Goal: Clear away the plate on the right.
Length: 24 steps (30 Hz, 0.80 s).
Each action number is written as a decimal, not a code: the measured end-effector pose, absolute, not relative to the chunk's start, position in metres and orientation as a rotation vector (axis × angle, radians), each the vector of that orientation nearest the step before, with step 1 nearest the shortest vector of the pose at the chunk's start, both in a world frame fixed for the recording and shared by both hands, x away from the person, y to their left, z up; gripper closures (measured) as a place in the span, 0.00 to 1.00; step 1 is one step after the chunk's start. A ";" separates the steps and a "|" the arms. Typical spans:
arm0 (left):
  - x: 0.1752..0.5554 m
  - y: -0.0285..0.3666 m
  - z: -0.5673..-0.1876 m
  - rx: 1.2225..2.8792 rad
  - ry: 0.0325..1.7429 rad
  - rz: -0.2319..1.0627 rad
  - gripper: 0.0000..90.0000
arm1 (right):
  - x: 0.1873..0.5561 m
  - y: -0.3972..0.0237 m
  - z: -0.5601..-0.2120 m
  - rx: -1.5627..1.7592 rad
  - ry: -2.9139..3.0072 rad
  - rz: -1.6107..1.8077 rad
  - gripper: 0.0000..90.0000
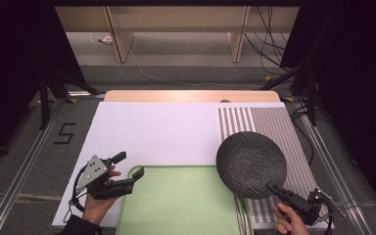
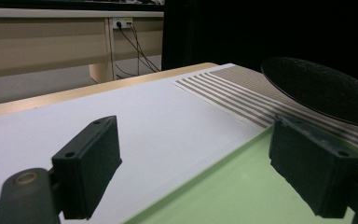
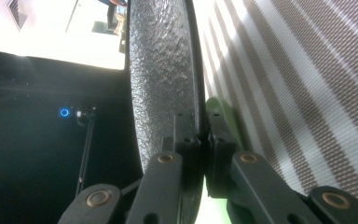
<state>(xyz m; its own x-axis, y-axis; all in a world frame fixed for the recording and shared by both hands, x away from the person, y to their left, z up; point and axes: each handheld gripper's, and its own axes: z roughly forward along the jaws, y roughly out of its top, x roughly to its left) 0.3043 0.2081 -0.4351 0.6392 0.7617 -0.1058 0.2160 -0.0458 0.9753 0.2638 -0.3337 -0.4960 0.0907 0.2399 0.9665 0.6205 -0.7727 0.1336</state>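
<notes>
A person's two hands come in from the near edge of a table, each holding a black two-jaw gripper. The landmark is a pale green tray (image 1: 176,205) lying at the near edge of the table, between the two hands.

The only writing that can be read is a dark figure "5" (image 1: 64,133) marked on the grey floor, left of the tray and beyond its far-left corner.

The left gripper (image 1: 129,171) sits at the tray's near-left corner, its jaws spread wide apart with nothing between them (the left gripper view shows bare white table surface and the tray's edge in the gap). One jaw tip reaches over the tray's left rim. The left hand (image 1: 98,203) grips the tool from below and behind, forearm angled in from the bottom edge, the grey three-cornered plate facing up.

The right gripper (image 1: 274,187) is just off the tray's right side, its jaws pinched tight on the near rim of a round, dark, rough-textured plate (image 1: 251,164). The right hand (image 1: 288,220) holds the tool low, pointing up and to the left.

The plate is raised off the table and tilted, hanging over the tray's far-right corner and the striped mat (image 1: 274,125) that lies right of the tray. Beyond the tray stretches a white table top (image 1: 152,129).
</notes>
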 end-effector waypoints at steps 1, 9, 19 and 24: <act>0.304 0.208 -0.435 1.594 0.830 0.536 0.18 | 0.264 -0.332 -0.496 -2.060 -0.852 -1.727 0.96; 0.304 0.208 -0.435 1.594 0.829 0.538 0.18 | 0.264 -0.321 -0.495 -2.018 -0.899 -1.706 0.96; 0.304 0.208 -0.435 1.593 0.828 0.539 0.18 | 0.264 -0.300 -0.496 -1.959 -0.967 -1.658 0.96; 0.304 0.208 -0.435 1.594 0.827 0.539 0.18 | 0.263 -0.293 -0.495 -1.943 -0.999 -1.635 0.96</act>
<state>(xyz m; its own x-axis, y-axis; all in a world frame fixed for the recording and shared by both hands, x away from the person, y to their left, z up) 0.3039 0.2083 -0.4348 0.6398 0.7616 -0.1032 0.2133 -0.0470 0.9759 0.2633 -0.2926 -0.4952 0.0550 0.2591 0.9643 0.7398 -0.6591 0.1350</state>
